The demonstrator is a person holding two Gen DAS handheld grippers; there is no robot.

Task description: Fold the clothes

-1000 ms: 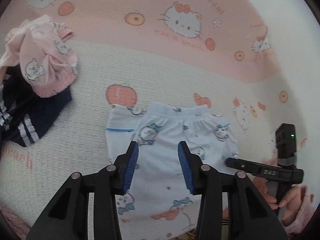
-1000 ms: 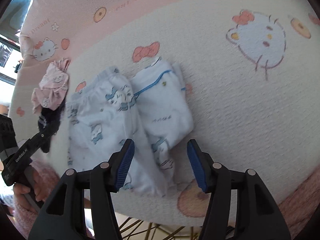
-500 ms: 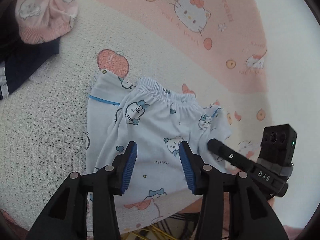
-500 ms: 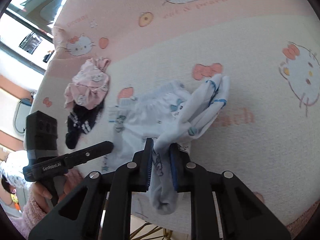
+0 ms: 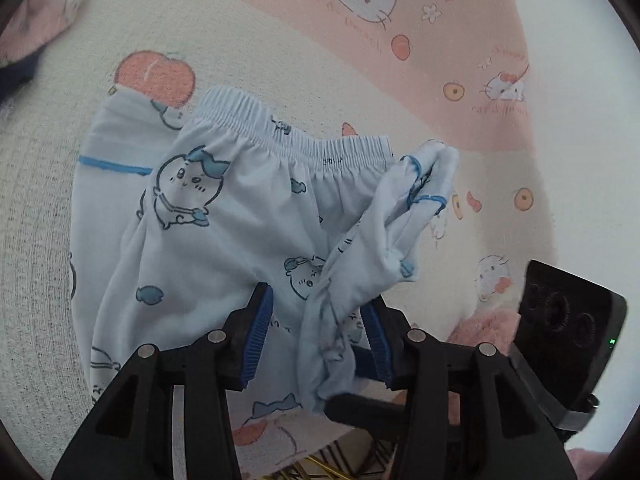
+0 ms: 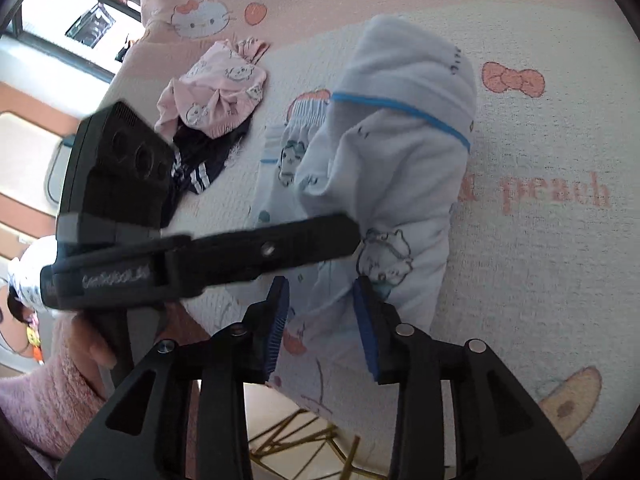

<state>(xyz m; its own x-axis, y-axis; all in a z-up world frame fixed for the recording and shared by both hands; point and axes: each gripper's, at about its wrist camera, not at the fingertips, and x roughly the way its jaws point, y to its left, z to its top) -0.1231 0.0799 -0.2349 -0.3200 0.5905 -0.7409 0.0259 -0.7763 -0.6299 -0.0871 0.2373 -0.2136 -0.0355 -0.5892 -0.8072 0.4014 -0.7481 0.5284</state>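
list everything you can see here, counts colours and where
blanket: 1, pink and cream cartoon print, under everything
pants: 1, light blue print, centre, flat
top: 1, light blue with blue trim, bunched up beside the pants
pink garment: 1, crumpled, far corner
navy garment: 1, white stripes, under the pink one
left gripper: black with blue pads, cloth between open jaws
right gripper: same colours, jaws opening around the top
sleeve: 1, fuzzy pink, behind the left gripper

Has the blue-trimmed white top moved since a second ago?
Yes. The blue-trimmed white top was flat beside the shorts; now it is lifted and bunched over them, covering the bow print.
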